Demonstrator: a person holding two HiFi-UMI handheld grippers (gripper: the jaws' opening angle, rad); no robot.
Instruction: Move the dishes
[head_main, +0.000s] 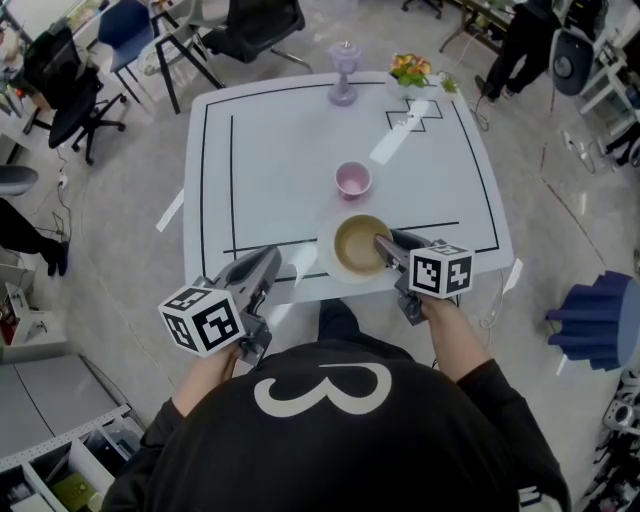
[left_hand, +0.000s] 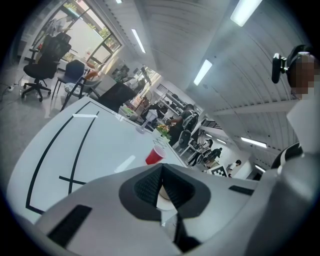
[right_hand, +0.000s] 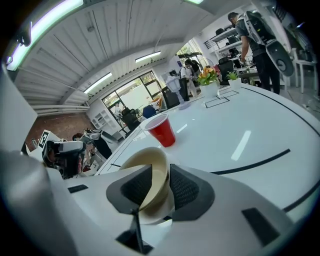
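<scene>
Now right gripper (right_hand: 160, 176) narrowly parted, pinching bowl (right_hand: 152, 167) rim; left gripper (left_hand: 162, 172) closed, empty.

Left grey two-jaw gripper (head_main: 270, 258) pointing forward and slightly downward, jaws resting together, nothing between them. Left hand (head_main: 212, 366) gripping its handle. Right grey two-jaw gripper (head_main: 381, 241) angling down more steeply, pads (right_hand: 185, 187) pinching wall of beige ceramic bowl (right_hand: 154, 170). Right hand (head_main: 441, 312) holding handle. Both forearms reaching forward.
</scene>
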